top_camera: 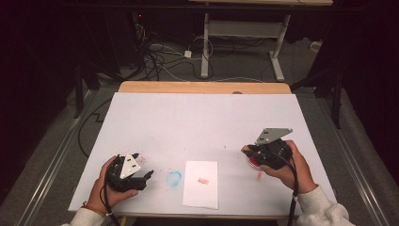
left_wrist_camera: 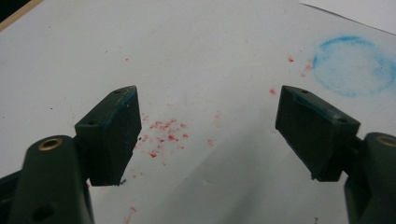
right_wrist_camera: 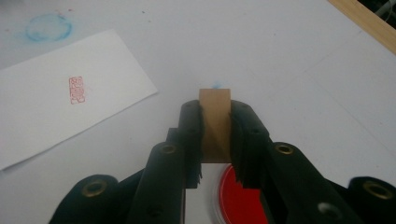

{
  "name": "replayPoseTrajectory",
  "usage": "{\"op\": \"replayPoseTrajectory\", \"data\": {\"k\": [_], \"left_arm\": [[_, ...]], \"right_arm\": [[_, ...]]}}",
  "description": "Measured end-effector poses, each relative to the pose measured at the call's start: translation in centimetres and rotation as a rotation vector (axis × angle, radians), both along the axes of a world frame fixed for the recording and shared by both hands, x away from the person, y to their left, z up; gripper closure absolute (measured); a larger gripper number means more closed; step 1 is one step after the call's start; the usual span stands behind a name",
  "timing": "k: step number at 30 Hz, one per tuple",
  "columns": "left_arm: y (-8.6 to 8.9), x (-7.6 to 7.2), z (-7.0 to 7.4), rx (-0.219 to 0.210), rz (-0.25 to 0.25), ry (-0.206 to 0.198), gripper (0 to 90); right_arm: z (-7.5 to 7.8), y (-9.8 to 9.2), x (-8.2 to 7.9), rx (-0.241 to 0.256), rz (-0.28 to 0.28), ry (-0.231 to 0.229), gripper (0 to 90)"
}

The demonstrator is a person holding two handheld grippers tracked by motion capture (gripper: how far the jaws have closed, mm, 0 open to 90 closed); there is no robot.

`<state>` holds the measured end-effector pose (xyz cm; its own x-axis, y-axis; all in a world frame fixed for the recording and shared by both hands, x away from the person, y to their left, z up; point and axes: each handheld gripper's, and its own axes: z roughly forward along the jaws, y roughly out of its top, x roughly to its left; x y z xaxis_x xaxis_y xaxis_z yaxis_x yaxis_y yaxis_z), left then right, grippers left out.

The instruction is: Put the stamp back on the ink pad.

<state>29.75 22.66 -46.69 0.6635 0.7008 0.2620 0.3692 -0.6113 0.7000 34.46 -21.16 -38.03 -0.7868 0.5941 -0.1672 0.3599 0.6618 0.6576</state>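
My table is covered by a white sheet, with a strip of bare wood showing along its far edge at twelve o'clock. At six o'clock on it lies a white paper slip carrying a small red stamp mark, and just beside that slip, toward nine o'clock, there is a smudged blue ring with scattered red specks further out the same way. Over at about four o'clock a round red ink pad sits on the white surface, with a faint red smear near it.
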Motion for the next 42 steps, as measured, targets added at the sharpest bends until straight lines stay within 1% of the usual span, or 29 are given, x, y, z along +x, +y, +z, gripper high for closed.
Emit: {"op": "replayPoseTrajectory", "data": {"k": [6, 10, 15, 17, 21, 25, 31, 32, 33, 39, 42], "left_arm": [[0.0, 0.0, 0.0, 0.002, -0.001, 0.0, 21.8], [0.0, 0.0, 0.0, 0.005, -0.002, 0.001, 21.8], [0.0, 0.0, 0.0, 0.002, -0.003, 0.003, 21.8], [0.0, 0.0, 0.0, 0.003, -0.004, 0.002, 21.8], [0.0, 0.0, 0.0, 0.005, -0.004, 0.003, 21.8], [-0.1, 0.0, -0.1, 0.007, -0.006, 0.004, 21.8], [-0.1, 0.0, -0.1, 0.01, -0.006, 0.008, 21.8], [-0.1, 0.0, -0.1, 0.006, -0.003, 0.019, 21.8], [-0.1, 0.0, -0.1, 0.007, -0.004, 0.019, 21.8], [-0.2, 0.0, -0.2, 0.009, -0.005, 0.021, 21.8], [-0.2, 0.0, -0.2, 0.009, -0.006, 0.022, 21.8]], "right_arm": [[-0.3, -0.9, 0.3, -0.006, -0.027, 0.005, 76.0], [-0.6, -1.3, 0.5, -0.028, -0.045, 0.009, 76.0], [-1.3, -1.9, 0.8, -0.057, -0.066, 0.025, 76.0], [-1.7, -2.2, 1.1, -0.061, -0.075, 0.036, 76.0], [-2.4, -2.8, 1.6, -0.084, -0.098, 0.051, 76.0], [-3.0, -3.1, 2.1, -0.095, -0.115, 0.079, 76.0], [-4.0, -3.3, 2.7, -0.117, -0.13, 0.112, 75.9], [-4.1, -3.4, 2.8, -0.121, -0.135, 0.117, 75.9], [-4.2, -3.4, 2.9, -0.126, -0.138, 0.123, 75.9], [-4.8, -3.5, 3.3, -0.138, -0.149, 0.139, 75.9], [-5.0, -3.4, 3.4, -0.146, -0.145, 0.149, 75.9]]}}
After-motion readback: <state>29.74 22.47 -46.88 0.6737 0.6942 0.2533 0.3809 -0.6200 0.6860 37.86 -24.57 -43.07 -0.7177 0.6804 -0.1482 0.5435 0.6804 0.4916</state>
